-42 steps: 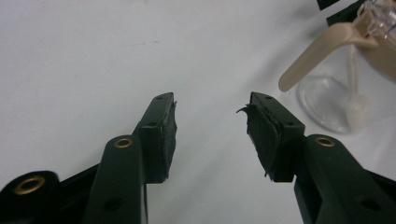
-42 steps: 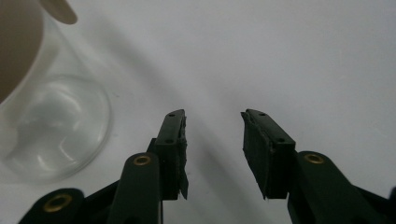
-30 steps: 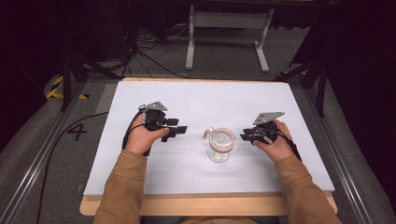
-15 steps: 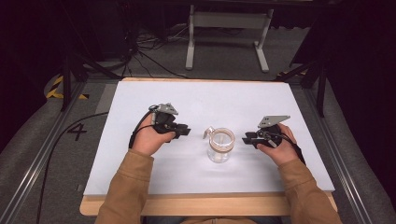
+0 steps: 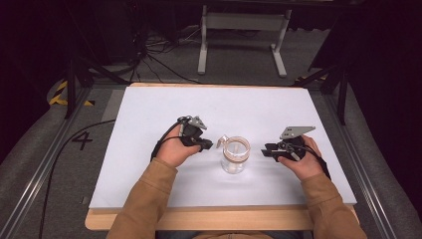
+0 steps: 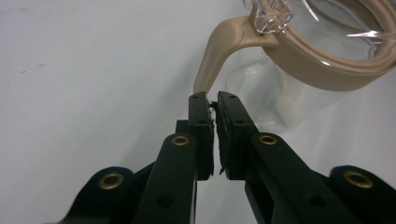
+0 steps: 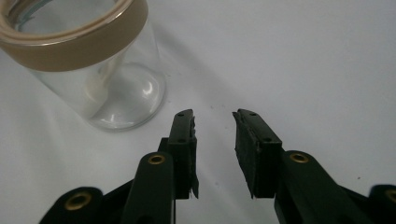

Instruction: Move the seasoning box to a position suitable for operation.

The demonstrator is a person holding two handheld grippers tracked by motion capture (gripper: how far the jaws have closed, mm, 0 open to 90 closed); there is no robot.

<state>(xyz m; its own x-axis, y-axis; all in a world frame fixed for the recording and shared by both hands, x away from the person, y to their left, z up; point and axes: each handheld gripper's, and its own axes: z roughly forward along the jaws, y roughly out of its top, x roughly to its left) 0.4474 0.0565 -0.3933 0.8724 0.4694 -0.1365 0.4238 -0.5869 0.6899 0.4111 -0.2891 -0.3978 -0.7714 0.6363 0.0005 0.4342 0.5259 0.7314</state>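
Jar [image 5: 235,155] stood upright on the white surface [image 5: 149,109], between the 2 tools and a little nearer the left one. Its tan collar carried a tab [image 6: 219,49] that curved out and down toward the left tool [image 5: 205,145]. In the left gripper view that tab's tip hung just beyond the left tool's tips, right on their line but not between them. The left tool [image 6: 212,100] had just been closing and stood all but clenched, a thin slit left, with nothing caught in it. The right tool [image 5: 264,151] lay on the jar's far side, near but apart from the glass. In its own view the right tool [image 7: 214,115] stood released, jaws half apart over bare surface, with the jar [image 7: 93,60] off to the side of its line. I judged the tab to be the next target, a short reach ahead of the left tool.
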